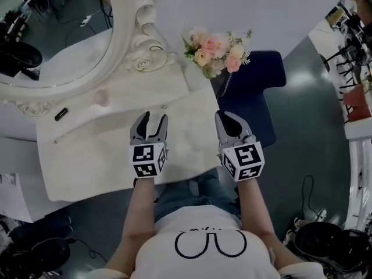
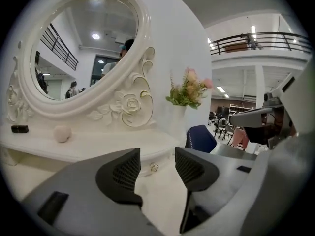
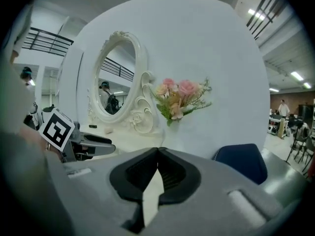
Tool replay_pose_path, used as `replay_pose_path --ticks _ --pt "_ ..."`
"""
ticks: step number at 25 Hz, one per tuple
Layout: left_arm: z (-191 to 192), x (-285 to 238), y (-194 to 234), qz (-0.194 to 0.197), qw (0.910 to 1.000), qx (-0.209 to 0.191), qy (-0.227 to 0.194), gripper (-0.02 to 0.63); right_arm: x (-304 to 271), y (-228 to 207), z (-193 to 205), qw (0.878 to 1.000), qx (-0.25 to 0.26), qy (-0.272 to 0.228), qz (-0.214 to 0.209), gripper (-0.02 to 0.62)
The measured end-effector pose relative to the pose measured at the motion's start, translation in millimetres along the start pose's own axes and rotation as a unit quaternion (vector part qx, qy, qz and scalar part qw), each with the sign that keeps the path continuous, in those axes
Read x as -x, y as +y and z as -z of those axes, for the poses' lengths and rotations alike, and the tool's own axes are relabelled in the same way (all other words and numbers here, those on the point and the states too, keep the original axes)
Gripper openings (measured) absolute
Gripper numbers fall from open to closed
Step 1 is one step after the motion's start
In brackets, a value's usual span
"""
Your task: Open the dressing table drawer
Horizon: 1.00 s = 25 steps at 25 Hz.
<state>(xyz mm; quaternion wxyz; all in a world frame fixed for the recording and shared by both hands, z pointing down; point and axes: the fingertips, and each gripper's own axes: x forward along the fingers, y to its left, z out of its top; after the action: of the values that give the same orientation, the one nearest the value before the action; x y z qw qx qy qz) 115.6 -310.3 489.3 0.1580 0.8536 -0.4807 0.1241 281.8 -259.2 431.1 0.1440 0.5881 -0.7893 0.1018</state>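
Note:
The white dressing table [image 1: 87, 127] stands in front of me, and its drawer front carries a small metal knob [image 1: 165, 107] near the right end. In the left gripper view the knob [image 2: 154, 167] shows through the gap between the jaws, a little ahead and not touched. My left gripper [image 1: 154, 120] [image 2: 157, 154] is open and empty, hovering just short of the knob. To its right my right gripper [image 1: 225, 118] [image 3: 158, 151] is shut on nothing, over the table's right corner.
An oval mirror [image 1: 70, 34] in a carved white frame rises at the back. A vase of pink flowers [image 1: 216, 51] stands at the table's right end, with a blue chair [image 1: 256, 86] beside it. A pink ball [image 1: 101, 97] and a small black item [image 1: 61, 114] lie on top.

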Motion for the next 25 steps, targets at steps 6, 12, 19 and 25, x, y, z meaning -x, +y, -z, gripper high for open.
replay_pose_path --ticks 6,12,19,25 --pt "31 -20 3 -0.074 0.9961 0.039 0.028 0.215 -24 -14 17 0.998 0.002 0.024 -0.049 0.000" --pt "50 -52 7 -0.113 0.9902 0.070 0.042 0.215 -42 -15 26 0.995 0.019 0.038 -0.095 0.000" --pt "64 -79 13 -0.133 0.9845 0.094 0.064 0.213 -59 -17 26 0.991 0.034 0.044 -0.124 0.000" --pt "66 -83 12 -0.138 0.9844 0.079 0.074 0.095 -63 -10 28 0.989 0.037 0.048 -0.138 0.000"
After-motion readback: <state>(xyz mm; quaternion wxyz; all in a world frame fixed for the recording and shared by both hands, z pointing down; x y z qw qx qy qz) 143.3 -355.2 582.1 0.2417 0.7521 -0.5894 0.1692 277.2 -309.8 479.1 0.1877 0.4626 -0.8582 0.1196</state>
